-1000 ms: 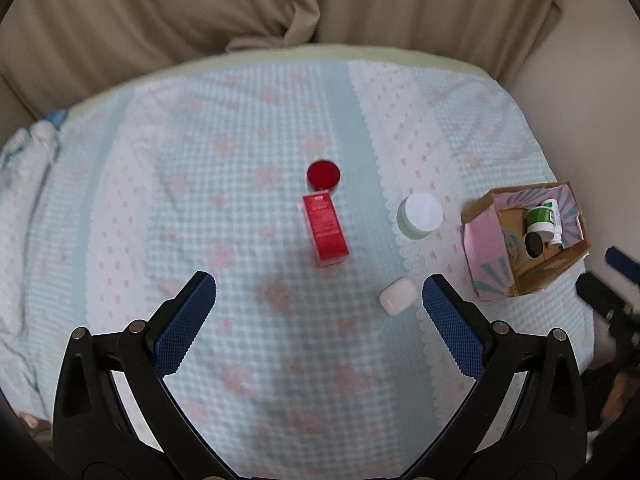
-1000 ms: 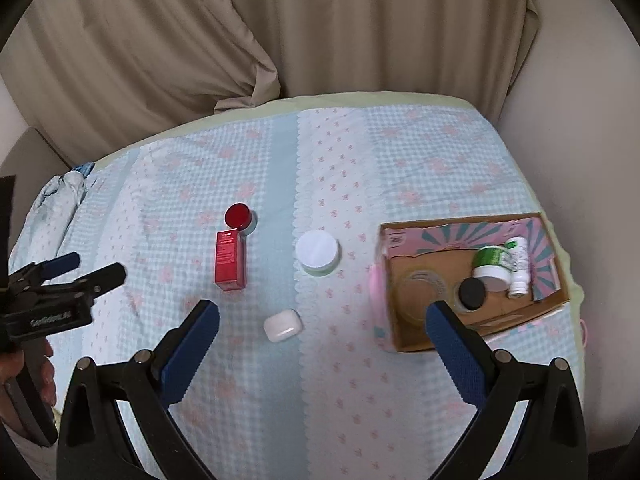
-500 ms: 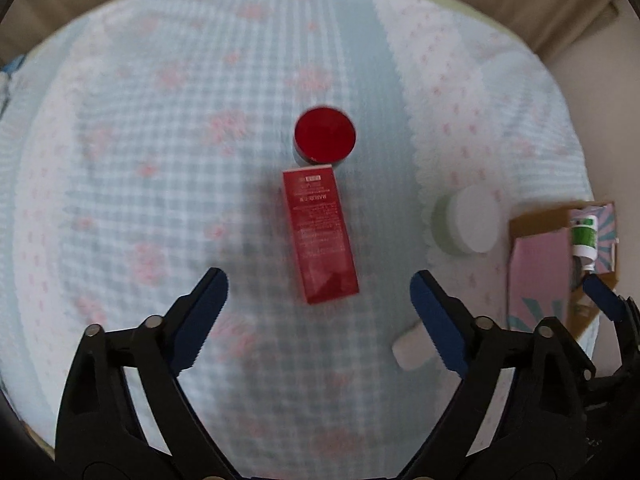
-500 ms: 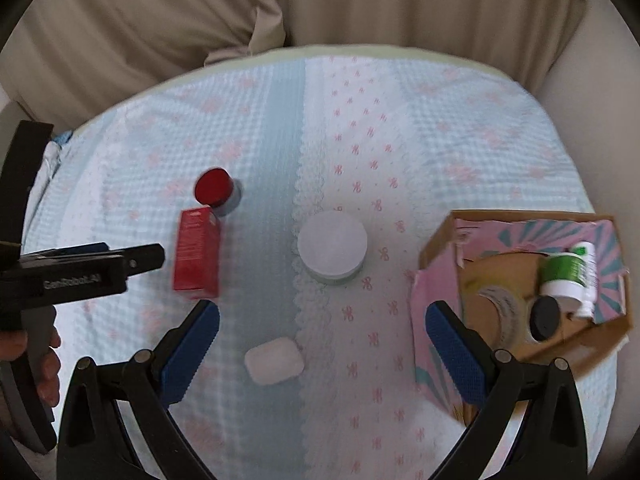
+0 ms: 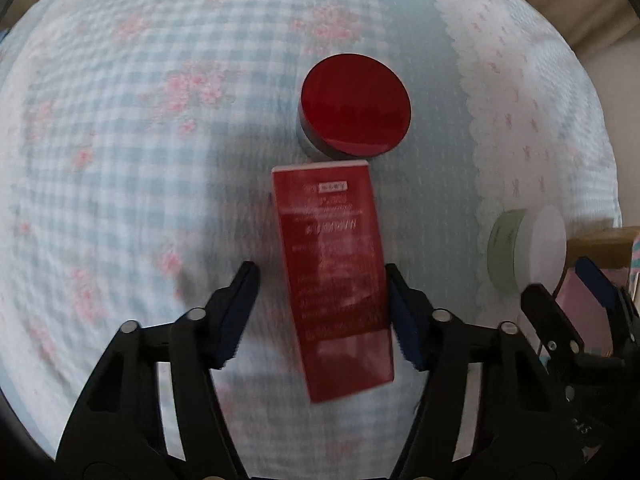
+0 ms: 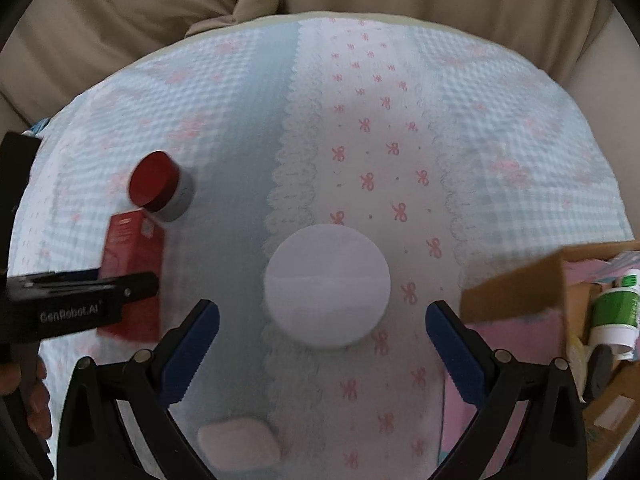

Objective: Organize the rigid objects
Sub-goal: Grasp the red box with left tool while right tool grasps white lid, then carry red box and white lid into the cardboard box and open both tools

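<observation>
A red box (image 5: 334,264) lies flat on the checked cloth. My left gripper (image 5: 320,312) straddles its near half, jaws open, the right pad touching the box and a small gap at the left pad. A red-lidded jar (image 5: 355,118) stands just beyond the box. My right gripper (image 6: 322,344) is open and hovers over a white-lidded jar (image 6: 326,286), which sits between its fingers. The red box (image 6: 130,256) and red jar (image 6: 158,186) show at the left of the right wrist view, with the left gripper (image 6: 80,304) across the box.
A cardboard box with pink lining (image 6: 516,292) stands at the right and holds a green-and-white bottle (image 6: 614,312) and a dark lid (image 6: 600,368). A small white case (image 6: 238,446) lies near my right gripper's left finger. Beige cushions (image 6: 160,8) rise behind the cloth.
Both grippers have moved down and forward. The left one has come around the red box and its jaws have narrowed. The right one has closed in over the white-lidded jar.
</observation>
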`<state>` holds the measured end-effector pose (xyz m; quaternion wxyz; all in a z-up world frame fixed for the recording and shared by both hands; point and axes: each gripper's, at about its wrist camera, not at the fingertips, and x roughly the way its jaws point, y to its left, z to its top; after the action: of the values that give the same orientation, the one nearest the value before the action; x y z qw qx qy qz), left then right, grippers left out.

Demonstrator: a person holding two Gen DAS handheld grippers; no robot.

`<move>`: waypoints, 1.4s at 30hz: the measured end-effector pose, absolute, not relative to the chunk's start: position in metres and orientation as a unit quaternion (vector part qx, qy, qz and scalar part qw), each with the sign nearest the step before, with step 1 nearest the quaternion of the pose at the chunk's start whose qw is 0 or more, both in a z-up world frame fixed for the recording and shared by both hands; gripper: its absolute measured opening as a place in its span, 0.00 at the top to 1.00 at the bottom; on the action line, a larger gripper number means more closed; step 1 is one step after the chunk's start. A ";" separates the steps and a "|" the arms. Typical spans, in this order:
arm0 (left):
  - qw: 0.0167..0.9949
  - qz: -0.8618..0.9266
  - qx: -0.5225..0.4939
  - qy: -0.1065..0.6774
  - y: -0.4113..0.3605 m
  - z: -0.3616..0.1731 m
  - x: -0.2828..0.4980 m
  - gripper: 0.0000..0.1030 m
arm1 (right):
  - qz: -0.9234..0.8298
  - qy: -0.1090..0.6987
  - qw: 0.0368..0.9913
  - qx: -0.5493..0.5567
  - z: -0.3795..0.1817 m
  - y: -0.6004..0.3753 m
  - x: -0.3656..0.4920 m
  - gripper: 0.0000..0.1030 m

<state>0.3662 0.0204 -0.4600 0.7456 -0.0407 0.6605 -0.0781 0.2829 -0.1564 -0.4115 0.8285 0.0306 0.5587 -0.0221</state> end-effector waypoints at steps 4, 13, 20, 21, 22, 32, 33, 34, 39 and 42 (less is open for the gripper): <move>0.749 -0.079 -0.028 0.657 0.010 -0.465 0.371 0.52 | -0.021 0.566 0.824 0.023 -0.424 -0.155 0.294 0.01; 0.757 -0.075 -0.029 0.648 0.004 -0.466 0.374 0.56 | -0.015 0.580 0.814 0.032 -0.437 -0.160 0.303 0.35; 0.767 -0.078 -0.036 0.636 0.030 -0.448 0.357 0.58 | -0.015 0.579 0.815 0.034 -0.436 -0.160 0.300 0.35; 0.769 -0.077 -0.038 0.634 0.032 -0.445 0.355 0.58 | -0.015 0.578 0.815 0.035 -0.434 -0.159 0.298 0.35; 0.770 -0.077 -0.040 0.633 0.035 -0.443 0.354 0.58 | -0.015 0.577 0.816 0.035 -0.433 -0.160 0.297 0.35; 0.793 -0.082 -0.057 0.602 0.061 -0.392 0.328 0.60 | -0.011 0.549 0.835 0.041 -0.394 -0.151 0.279 0.36; 0.795 -0.082 -0.058 0.598 0.063 -0.385 0.324 0.60 | -0.010 0.544 0.838 0.042 -0.386 -0.150 0.276 0.36; 0.798 -0.084 -0.060 0.594 0.066 -0.374 0.319 0.60 | -0.010 0.542 0.840 0.043 -0.380 -0.149 0.274 0.36; 0.810 -0.093 -0.069 0.574 0.073 -0.319 0.300 0.60 | -0.012 0.531 0.846 0.055 -0.331 -0.145 0.255 0.36; 0.817 -0.103 -0.066 0.564 0.065 -0.288 0.295 0.60 | -0.018 0.527 0.847 0.063 -0.295 -0.145 0.240 0.36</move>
<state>0.2954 0.0655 -0.2879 0.8166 -0.0663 0.5640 -0.1033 0.2399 -0.1453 -0.2952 0.8472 0.0633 0.5272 -0.0182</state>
